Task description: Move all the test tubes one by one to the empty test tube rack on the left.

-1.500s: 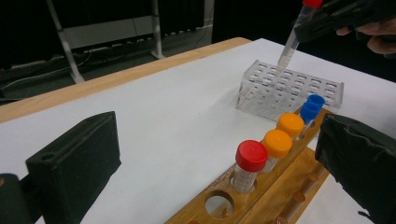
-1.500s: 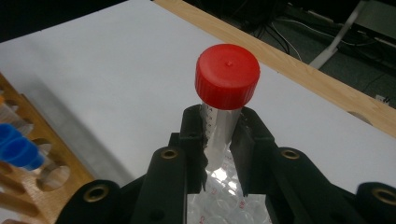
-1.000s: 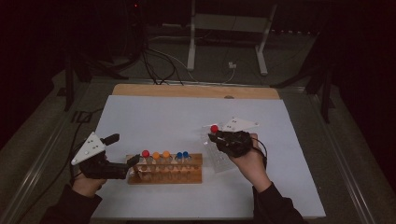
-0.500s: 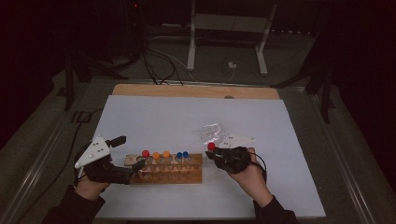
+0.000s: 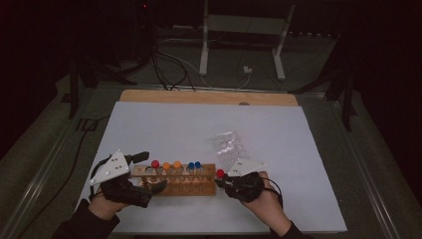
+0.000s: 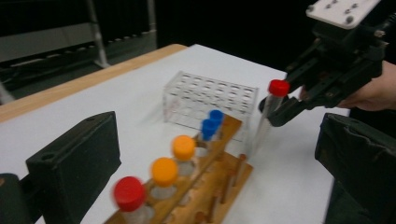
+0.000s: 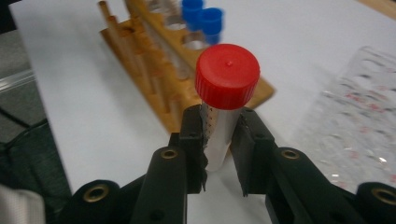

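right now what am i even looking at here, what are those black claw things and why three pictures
A person holds a hand-operated gripper in each hand; no robot arm. One picture looks down from above the table; the other two come from cameras riding on each gripper. On the white table lies a wooden rack holding red-, orange- and blue-capped tubes, beside a clear plastic rack. The left gripper sits open around the wooden rack's end. The right gripper is shut on a red-capped tube, near the rack's other end.
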Available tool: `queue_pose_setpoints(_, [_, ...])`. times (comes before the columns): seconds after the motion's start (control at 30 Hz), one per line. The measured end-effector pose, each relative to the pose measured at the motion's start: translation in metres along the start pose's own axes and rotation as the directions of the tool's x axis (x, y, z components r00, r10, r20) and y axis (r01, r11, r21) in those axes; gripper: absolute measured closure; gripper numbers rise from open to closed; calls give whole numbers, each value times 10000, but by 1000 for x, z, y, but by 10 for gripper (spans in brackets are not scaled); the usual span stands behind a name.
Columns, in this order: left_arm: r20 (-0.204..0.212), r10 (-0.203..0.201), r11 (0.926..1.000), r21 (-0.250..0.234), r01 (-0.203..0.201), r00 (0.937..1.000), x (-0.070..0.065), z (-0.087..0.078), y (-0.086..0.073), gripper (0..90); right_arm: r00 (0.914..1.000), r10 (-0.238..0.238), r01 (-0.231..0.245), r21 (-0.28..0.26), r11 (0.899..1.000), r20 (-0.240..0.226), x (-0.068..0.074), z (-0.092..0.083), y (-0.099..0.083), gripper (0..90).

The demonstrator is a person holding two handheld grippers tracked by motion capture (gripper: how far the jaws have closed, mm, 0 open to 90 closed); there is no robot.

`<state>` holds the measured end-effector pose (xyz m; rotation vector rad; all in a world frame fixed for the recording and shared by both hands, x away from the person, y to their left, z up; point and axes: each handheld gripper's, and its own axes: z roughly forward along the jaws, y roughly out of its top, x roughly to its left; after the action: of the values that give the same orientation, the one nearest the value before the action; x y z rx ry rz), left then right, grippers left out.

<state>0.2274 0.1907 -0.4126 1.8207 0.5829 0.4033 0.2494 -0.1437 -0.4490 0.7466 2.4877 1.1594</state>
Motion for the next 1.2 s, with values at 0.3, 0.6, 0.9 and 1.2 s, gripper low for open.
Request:
queue_pose_setpoints(0.3, [1141,102,9999,80,-112,9934,-21,15,1,26,9975,-377,380,45,9993,-604,20,5,1,748])
queue_pose_setpoints(0.6, [1537,237,9996,-167,-213,9878,-43,35,-2,208,9933,-589,592,0,9982,-993,33,8,4,748])
queue_pose_setpoints(0.9, [1702,294,9994,-224,-259,9850,-47,53,-9,411,9904,-650,645,-81,9979,-1219,40,8,6,748])
queue_pose_setpoints(1.2, [2030,733,9972,0,-748,9764,-55,66,-11,571,9895,-680,671,-113,9977,-1278,41,8,6,748])
